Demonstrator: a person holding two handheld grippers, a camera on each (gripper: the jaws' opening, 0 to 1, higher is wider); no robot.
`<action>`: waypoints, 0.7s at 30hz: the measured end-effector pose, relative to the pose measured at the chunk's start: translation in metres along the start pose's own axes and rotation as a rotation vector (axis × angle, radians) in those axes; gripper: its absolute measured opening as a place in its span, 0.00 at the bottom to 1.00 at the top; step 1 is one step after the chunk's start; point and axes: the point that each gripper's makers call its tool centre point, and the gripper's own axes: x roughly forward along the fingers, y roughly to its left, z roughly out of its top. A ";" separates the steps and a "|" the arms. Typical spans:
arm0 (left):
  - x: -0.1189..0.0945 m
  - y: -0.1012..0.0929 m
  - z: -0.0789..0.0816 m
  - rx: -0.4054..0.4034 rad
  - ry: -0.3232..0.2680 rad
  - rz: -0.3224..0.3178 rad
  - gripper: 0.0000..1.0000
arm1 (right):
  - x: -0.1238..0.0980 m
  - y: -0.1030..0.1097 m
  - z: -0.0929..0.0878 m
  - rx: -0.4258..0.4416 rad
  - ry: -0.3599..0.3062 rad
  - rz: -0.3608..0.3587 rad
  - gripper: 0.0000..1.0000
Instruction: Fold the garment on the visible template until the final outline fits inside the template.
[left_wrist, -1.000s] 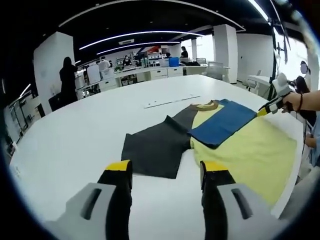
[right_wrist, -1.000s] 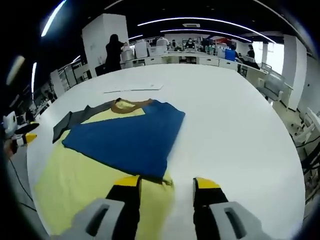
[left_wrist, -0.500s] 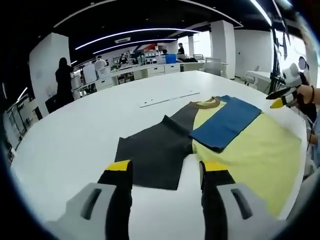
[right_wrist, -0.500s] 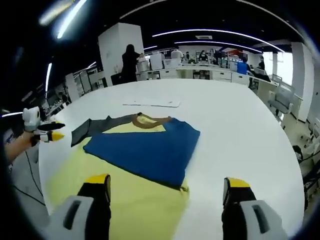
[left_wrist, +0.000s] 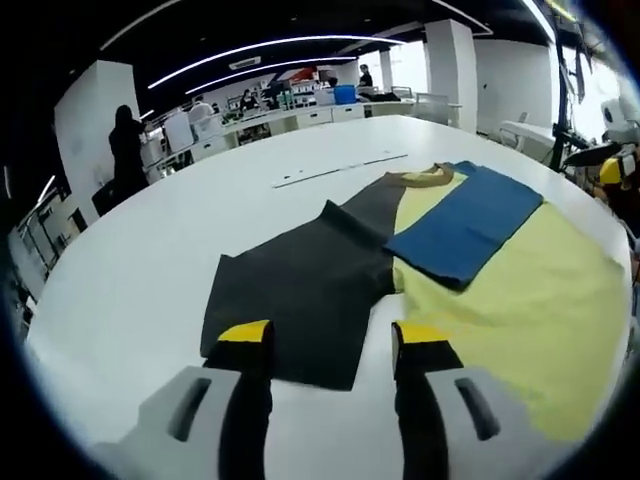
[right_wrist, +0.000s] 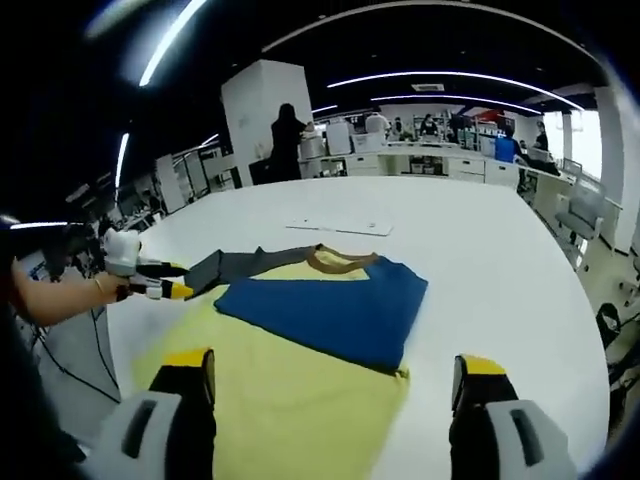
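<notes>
In the left gripper view, a broad white table is seen, its curved near edge running along the lower left and its far edge meeting the office desks behind. Wide bare tabletop lies to the left of and beyond the garment. A thin white strip lies flat on the table past the collar. The garment is spread flat: a yellow body, a blue sleeve folded inward over the chest, and a dark grey sleeve extended toward the camera. The yellow body reaches close to the table's right edge. The left gripper is held with its jaws apart and nothing between them; the yellow tips are seen over the near hem of the dark grey sleeve, but contact cannot be judged. The right gripper appears at the far right, above the table edge.

In the right gripper view, open white tabletop extends to the right of and behind the garment, as far as the rounded table edge. The garment lies ahead and left of centre, with the blue sleeve across the yellow body and the dark grey sleeve stretching left. The right gripper is spread wide and holds nothing; the yellow hem lies between and below its tips. The left gripper, held in a hand, is seen near the end of the dark grey sleeve.
</notes>
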 end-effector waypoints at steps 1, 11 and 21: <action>0.001 -0.001 0.000 -0.002 0.000 0.001 0.43 | -0.002 0.004 0.000 -0.001 -0.004 0.009 1.00; 0.016 -0.006 -0.002 0.024 -0.002 0.027 0.37 | -0.022 0.010 0.011 -0.007 -0.037 -0.019 1.00; 0.022 -0.009 -0.001 -0.030 -0.006 0.050 0.07 | -0.035 0.010 0.003 -0.020 -0.030 -0.069 0.99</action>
